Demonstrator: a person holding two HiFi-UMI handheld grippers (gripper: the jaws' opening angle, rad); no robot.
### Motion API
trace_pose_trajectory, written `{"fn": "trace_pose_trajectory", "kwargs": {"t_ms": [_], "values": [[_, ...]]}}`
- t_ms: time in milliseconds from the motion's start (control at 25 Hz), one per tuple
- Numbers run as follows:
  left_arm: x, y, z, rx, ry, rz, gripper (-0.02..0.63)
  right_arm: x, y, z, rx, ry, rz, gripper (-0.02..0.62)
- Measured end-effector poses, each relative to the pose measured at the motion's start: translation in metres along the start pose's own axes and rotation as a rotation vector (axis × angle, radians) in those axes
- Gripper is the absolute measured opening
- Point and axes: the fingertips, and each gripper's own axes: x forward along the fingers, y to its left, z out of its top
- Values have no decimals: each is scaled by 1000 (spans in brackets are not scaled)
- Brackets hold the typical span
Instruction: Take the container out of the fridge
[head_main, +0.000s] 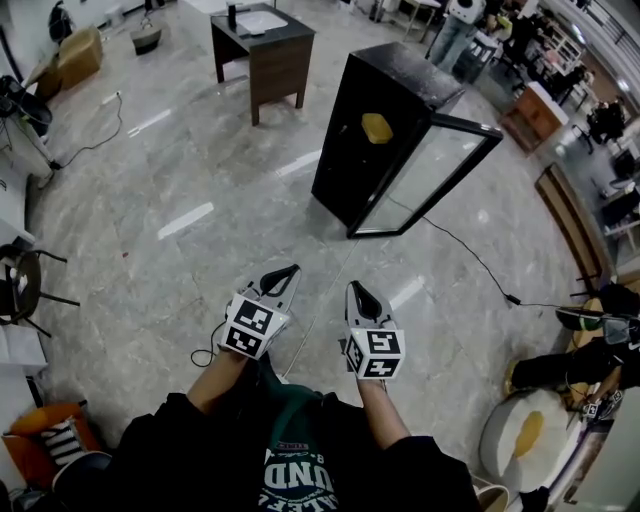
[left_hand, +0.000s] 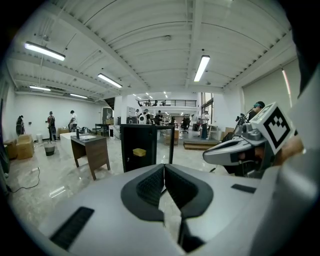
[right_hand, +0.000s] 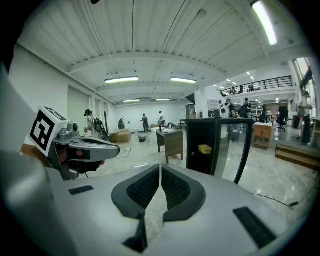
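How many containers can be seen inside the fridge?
1: a yellow container sits on a shelf inside the black fridge, whose glass door stands open. The dark interior may hide others.

Ahead of both hand-held grippers, the fridge (head_main: 345, 150) was black and the container (head_main: 376, 127) in it yellow. The left hand-held gripper (head_main: 283, 277) and the right hand-held gripper (head_main: 360, 293) were pale grey with black ribbed pads (left_hand: 150, 187), and each carried black-and-white square markers. The floor (head_main: 180, 180) beneath them was grey veined marble.
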Motion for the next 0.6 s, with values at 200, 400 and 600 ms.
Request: {"fn": "trace_pose_trajectory", "kwargs": {"t_ms": [200,400,600], "values": [[5,14,-7,-13,13,4,14,13,0,0,5,9,-1,37],[12,30,-10,-23,38,-6,14,33,1,1,8,26,-1,37],[21,53,-9,-32,40,-13,14,56,3,6,10,36,-13,37]]}}
